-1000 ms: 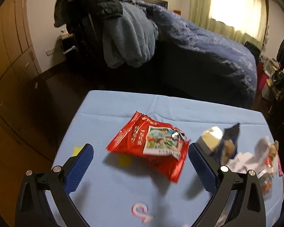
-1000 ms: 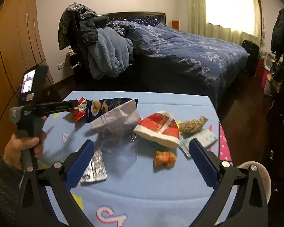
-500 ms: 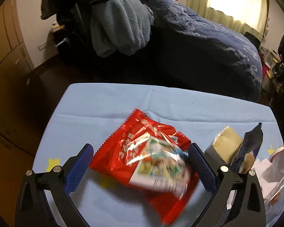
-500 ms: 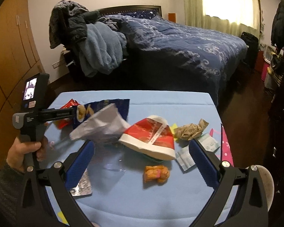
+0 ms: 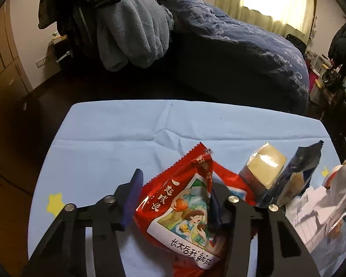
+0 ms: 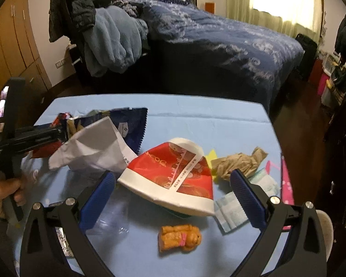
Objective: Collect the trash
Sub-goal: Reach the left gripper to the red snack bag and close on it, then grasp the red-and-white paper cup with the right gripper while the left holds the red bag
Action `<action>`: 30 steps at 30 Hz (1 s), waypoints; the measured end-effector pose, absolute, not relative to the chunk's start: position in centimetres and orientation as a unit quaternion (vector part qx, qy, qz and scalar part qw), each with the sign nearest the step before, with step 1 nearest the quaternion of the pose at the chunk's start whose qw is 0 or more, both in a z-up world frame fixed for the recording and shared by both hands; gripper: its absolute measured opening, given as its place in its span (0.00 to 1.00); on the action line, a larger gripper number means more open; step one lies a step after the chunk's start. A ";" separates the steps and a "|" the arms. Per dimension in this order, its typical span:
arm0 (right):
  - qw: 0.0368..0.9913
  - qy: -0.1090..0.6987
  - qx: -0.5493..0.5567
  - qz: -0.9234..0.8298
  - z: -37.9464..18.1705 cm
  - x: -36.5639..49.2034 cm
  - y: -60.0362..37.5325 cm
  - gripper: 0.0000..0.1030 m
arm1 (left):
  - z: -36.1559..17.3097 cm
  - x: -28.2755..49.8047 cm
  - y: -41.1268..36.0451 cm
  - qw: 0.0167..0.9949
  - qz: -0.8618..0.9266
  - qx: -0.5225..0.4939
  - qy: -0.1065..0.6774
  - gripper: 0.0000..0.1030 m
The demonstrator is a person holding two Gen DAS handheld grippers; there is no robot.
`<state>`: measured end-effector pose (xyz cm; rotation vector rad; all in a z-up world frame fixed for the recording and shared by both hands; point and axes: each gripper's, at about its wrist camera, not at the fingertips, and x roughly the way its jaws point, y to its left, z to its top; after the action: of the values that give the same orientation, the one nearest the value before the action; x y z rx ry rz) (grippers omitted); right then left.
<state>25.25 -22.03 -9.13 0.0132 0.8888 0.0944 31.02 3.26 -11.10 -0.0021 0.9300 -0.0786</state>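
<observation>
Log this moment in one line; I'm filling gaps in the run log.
left gripper: closing on crinkled red snack bag | right gripper: open, around flattened red-and-white paper cup | blue tablecloth: litter remains

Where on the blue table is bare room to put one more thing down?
Free: the far strip of the table beyond the red paper cup, toward the bed. Also its left part beside the red snack bag. Crowded: the middle.
</observation>
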 end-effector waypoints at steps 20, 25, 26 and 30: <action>0.917 0.394 0.012 0.057 -7.8 23.8 -23.5 0.90 | -7.5 26.5 3.8 0.915 -0.047 -0.018 0.401 0.47; 0.923 0.381 -0.008 0.045 -7.3 26.4 -23.8 0.97 | -7.3 26.1 3.5 0.917 -0.053 -0.020 0.395 0.47; 0.921 0.388 -0.007 0.044 -7.6 26.9 -23.7 0.97 | -7.3 26.2 3.5 0.917 -0.054 -0.021 0.395 0.48; 0.909 0.415 -0.006 0.035 -9.3 28.2 -23.6 0.96 | -7.3 26.1 3.6 0.917 -0.055 -0.023 0.393 0.48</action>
<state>28.22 -23.61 -9.26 -0.0134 0.8567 0.0720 26.05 3.56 -7.31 -0.0479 0.8092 -0.1138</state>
